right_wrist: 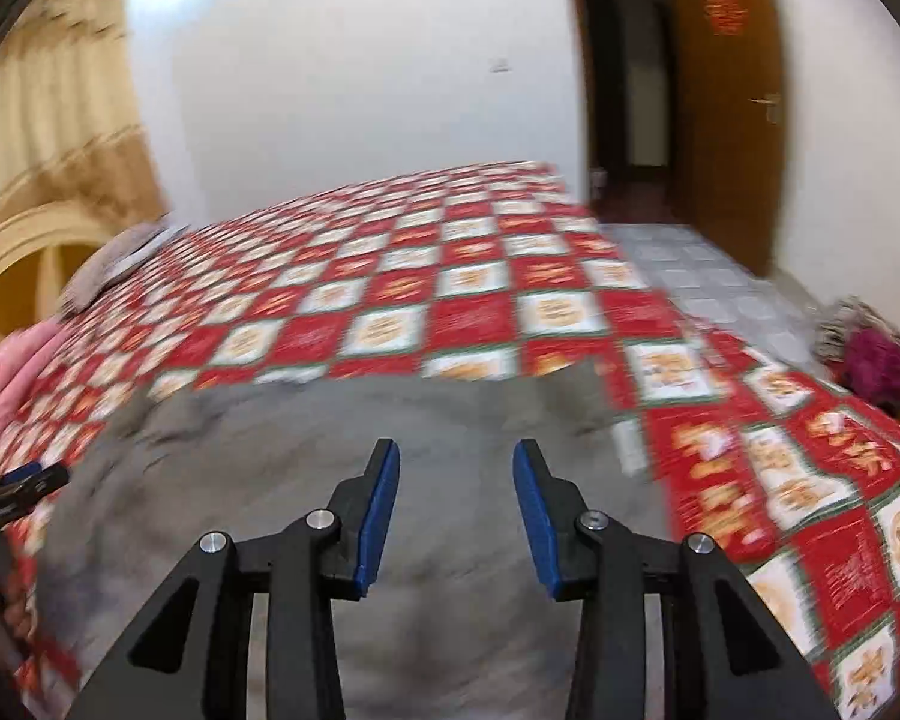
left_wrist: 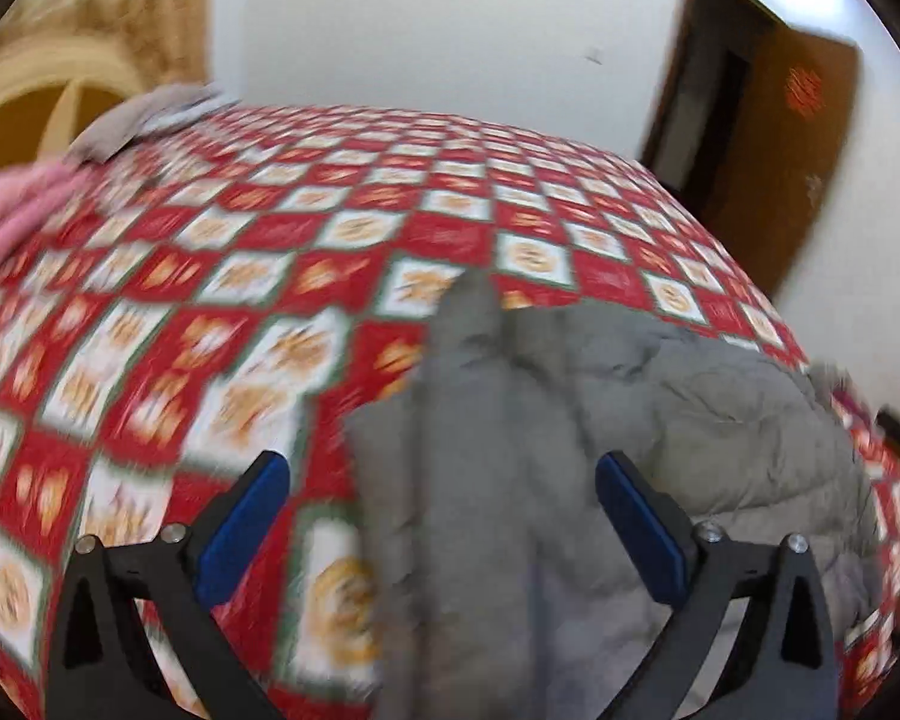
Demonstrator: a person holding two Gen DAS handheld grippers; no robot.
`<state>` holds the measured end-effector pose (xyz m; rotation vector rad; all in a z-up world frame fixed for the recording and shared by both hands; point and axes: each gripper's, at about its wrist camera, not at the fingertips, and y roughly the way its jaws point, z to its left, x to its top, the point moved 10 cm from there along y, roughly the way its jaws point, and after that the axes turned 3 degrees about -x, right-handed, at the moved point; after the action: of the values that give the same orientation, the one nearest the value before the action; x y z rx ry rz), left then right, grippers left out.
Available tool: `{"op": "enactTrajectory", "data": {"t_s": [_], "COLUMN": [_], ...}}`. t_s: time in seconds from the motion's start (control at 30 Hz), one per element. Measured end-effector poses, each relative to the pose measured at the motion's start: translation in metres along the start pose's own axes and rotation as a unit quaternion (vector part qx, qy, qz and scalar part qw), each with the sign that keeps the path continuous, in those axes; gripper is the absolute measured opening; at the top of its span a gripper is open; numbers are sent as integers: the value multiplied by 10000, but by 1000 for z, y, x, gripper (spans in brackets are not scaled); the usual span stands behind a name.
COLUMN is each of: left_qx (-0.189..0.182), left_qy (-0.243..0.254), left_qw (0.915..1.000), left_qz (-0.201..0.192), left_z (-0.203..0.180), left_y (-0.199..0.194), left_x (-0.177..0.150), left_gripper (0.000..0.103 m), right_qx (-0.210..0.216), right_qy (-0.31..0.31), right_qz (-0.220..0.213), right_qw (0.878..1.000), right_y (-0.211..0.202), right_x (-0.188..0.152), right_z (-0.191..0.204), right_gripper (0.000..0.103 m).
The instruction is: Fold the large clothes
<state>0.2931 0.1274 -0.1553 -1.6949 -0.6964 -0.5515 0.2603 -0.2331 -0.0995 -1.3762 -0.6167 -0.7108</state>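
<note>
Where bedspread (left_wrist: 210,252) shows, grey coat (left_wrist: 570,450) lengthwise

No text could be read: the red paper ornament (right_wrist: 723,9) on the brown wooden door (right_wrist: 732,138) was too blurred to make out.

Both tongs (left_wrist: 441,474) (right_wrist: 456,462) agape, empty

A grey padded coat (left_wrist: 660,420) lies on the red-and-white checked bedspread (left_wrist: 330,228), a pink cloth bundle (left_wrist: 12,216) far to its left.
</note>
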Motion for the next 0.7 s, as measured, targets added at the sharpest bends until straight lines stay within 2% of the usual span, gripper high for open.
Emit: {"op": "enactTrajectory", "data": {"t_s": [0.07,0.13,0.23,0.33,0.47,0.53,0.63,0.67,0.7], "left_qx": [-255,-538,-703,-999,-1025,-1105,-1437,-1684,-1871], "left_qy": [-481,-791,-1038,-1245,-1111,-1167,-1405,-1510,-1590], "left_qw": [9985,9949,9906,9825,9863,9853,9785,9731,9684], "left_qz": [90,316,554,957,666,576,451,432,442], "left_z": [7,5,0,-6,-13,-14,-18,-25,-30], "left_y": [2,13,32,54,57,55,47,46,44], "left_x": [-12,-21,-35,-52,-56,-57,-59,-60,-61], "left_gripper": [103,103,103,103,103,103,103,100,93], "right_qx": [499,708,677,398,300,226,233,276,297], "right_qy": [69,94,108,84,-184,-251,-241,-195,-167], "right_qz": [256,386,534,735,595,600,602,601,603], "right_qw": [9984,9967,9962,9965,9976,9976,9976,9976,9976], "right_y": [12,26,54,86,96,98,101,101,102], "right_x": [-13,-22,-40,-67,-79,-80,-80,-80,-80], "right_z": [43,73,103,108,107,107,106,106,105], "right_gripper": [38,24,18,17,16,16,16,16,16]}}
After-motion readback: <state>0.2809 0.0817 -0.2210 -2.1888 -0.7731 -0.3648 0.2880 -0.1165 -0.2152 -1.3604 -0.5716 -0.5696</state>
